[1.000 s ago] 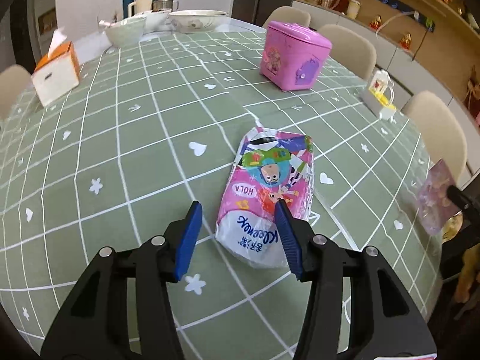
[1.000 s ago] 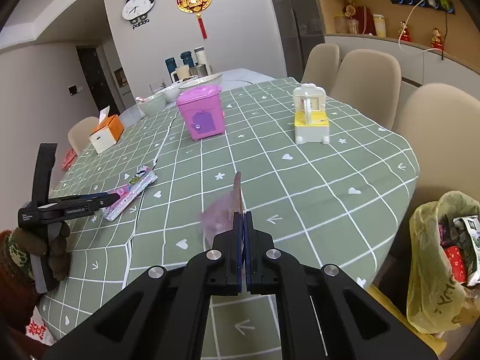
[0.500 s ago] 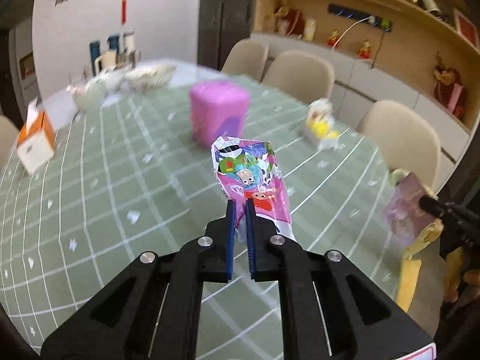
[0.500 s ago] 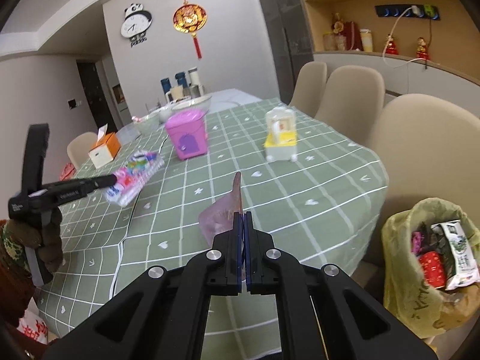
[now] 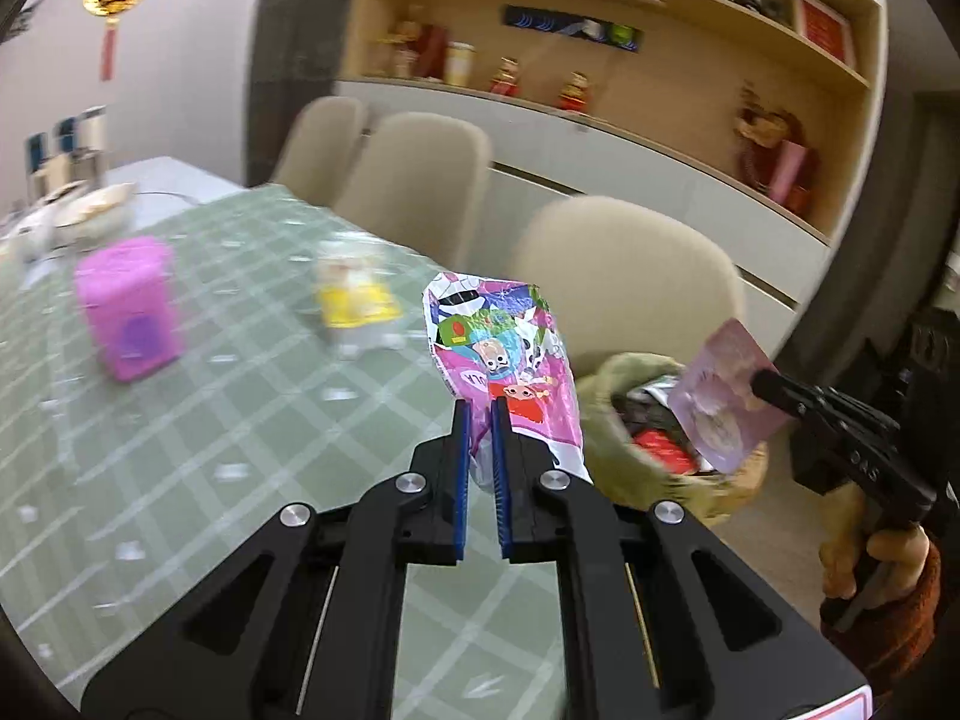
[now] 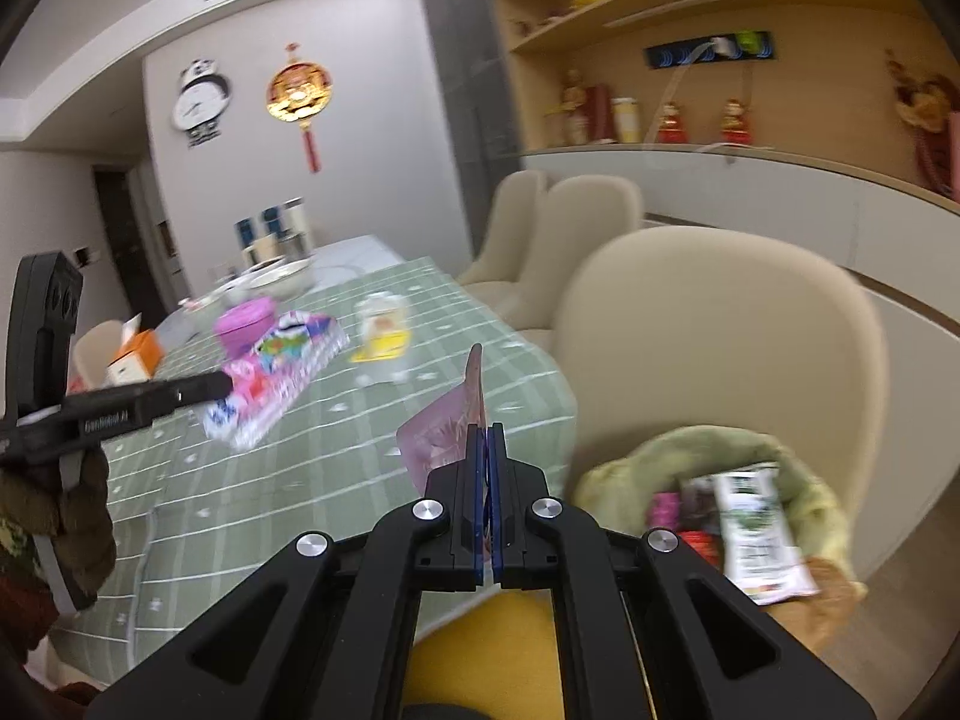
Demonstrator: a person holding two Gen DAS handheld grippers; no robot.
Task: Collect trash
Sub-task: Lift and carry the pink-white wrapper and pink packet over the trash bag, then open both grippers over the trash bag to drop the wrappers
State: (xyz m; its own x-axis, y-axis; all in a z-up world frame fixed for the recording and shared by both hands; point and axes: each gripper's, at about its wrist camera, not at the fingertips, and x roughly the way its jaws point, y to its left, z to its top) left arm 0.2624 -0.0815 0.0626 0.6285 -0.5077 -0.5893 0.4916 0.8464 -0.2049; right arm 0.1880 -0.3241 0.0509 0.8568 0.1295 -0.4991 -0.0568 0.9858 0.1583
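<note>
**Pink wrappers held above the table's edge, trash bag waiting beside it**

Pink and crinkly, a printed tissue-pack wrapper sticks up from the left gripper, whose blue-padded jaws are pinched shut on its lower end. It hangs in the air over the near edge of the green checked table, not resting on anything. Close by, the right gripper is clamped shut on a small, pale pink wrapper, held on edge above the table's near corner.

Both pieces look like thin film: very light, limp and a little slick. The tall wrapper will likely flop or flutter if swung fast. A pinch near one end, as now, seems enough; a crushing grip is not needed.

Just past the table's edge, a yellow-green trash bag sits open with packets already inside, in front of a beige chair. Farther along the table stand a pink toy bin and a small yellow and white toy, both blurred. Shelves with ornaments line the far wall.
</note>
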